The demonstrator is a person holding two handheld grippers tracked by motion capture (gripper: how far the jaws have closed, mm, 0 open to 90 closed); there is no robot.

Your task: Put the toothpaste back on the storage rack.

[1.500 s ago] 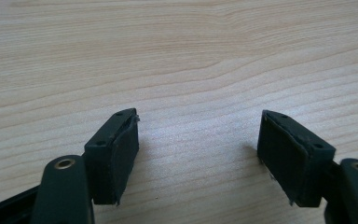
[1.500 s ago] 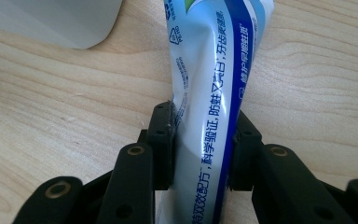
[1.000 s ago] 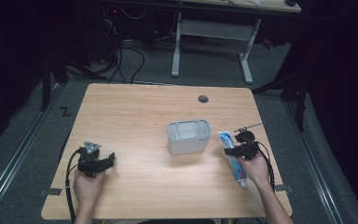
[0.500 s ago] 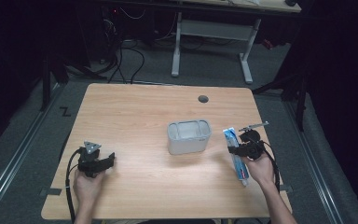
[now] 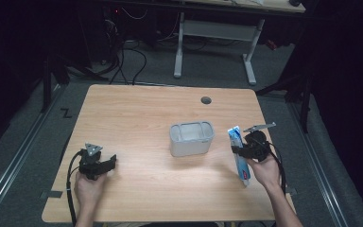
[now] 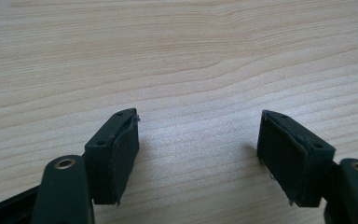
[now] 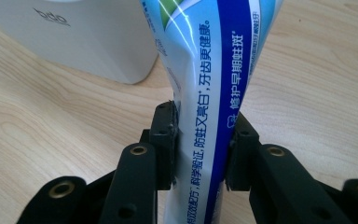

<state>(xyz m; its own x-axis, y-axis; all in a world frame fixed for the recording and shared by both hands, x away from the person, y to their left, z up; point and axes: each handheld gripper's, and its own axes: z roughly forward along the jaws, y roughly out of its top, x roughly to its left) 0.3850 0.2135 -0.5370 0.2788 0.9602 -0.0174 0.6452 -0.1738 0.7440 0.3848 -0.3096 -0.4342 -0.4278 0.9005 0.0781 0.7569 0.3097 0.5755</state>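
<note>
Two tongs noted: right tongs (image 5: pixel 241 150) clenched on toothpaste tube (image 7: pixel 209 79), long axis across jaws; container (image 5: pixel 192 138) just leftward, nearer right hand. Left tongs (image 6: pixel 198 149) released, idle on surface (image 5: pixel 146 113).

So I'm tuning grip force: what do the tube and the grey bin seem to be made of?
The toothpaste tube looks like soft glossy plastic laminate: it gleams and pinches in between the right gripper pads. The grey bin seems rigid matte plastic, with smooth walls and rounded corners.

**What the views leave unseen**

In the right gripper view, the blue-and-white plastic toothpaste tube (image 7: pixel 205 84) runs off the top and bottom edges, both ends cut off. The pale grey plastic box (image 7: pixel 88 37) behind it is cropped at the top. From above, the tube's print is too small to read.
</note>
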